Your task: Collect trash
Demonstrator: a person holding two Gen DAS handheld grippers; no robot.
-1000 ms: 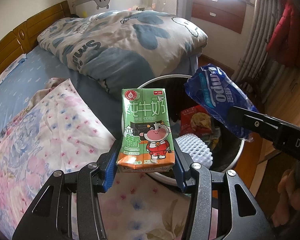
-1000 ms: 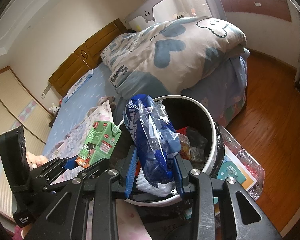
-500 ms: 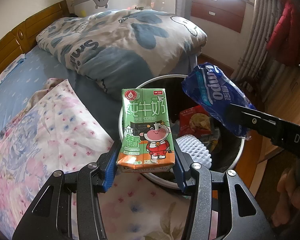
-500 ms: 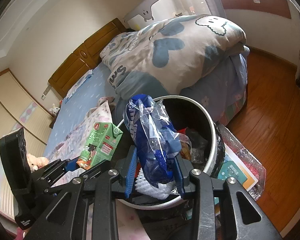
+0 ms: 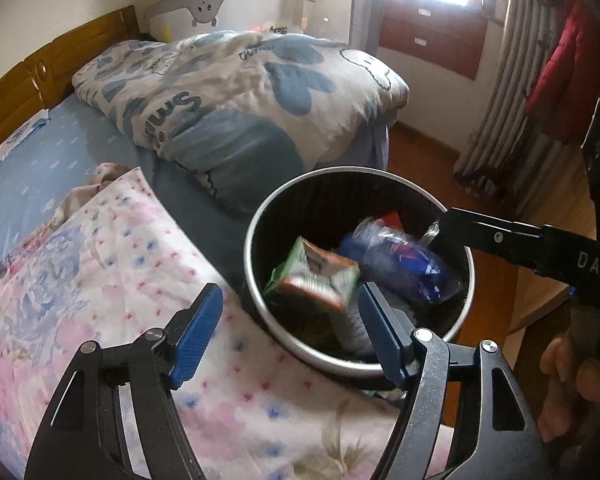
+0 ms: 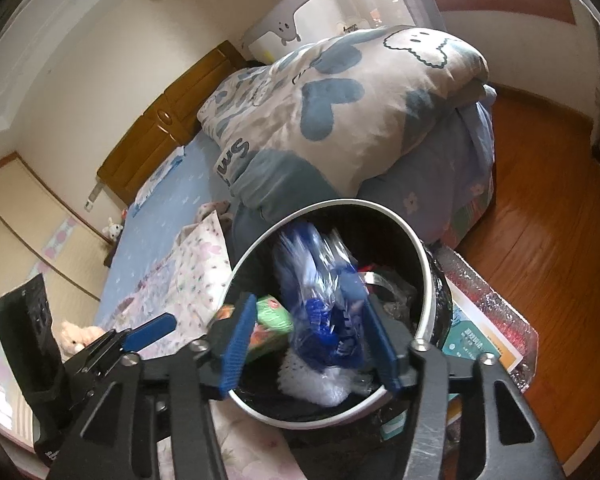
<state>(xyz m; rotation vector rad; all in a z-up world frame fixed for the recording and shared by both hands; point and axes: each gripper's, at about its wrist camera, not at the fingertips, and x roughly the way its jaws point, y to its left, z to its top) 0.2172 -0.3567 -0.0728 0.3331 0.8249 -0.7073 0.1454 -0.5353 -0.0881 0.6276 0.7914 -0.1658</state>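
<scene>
A green milk carton [image 5: 312, 278], blurred, drops tilted into the black trash bin [image 5: 260, 220], free of my left gripper [image 5: 290, 332], whose jaws are opening with nothing pressed between the blue pads. Beside the carton, a blue plastic wrapper [image 5: 400, 264] falls into the bin under my right gripper [image 5: 444, 232]. In the right wrist view the wrapper [image 6: 320, 300] is a blur between the spreading pads of my right gripper [image 6: 310, 344], apart from both. The carton [image 6: 274, 320] lies lower left of it inside the bin [image 6: 418, 252], above white foam and other trash.
The bin stands against the bed's edge. A floral blanket [image 5: 100, 280] lies under my left gripper and a folded heart-print quilt [image 5: 240, 92] behind the bin. A bubble-wrapped package [image 6: 492, 320] lies on the wooden floor [image 6: 548, 200]. A hand [image 5: 568, 384] holds the right gripper.
Both grippers have opened. The milk carton has left the left pads and tipped down into the bin, and the blue wrapper has slipped down from the right pads.
</scene>
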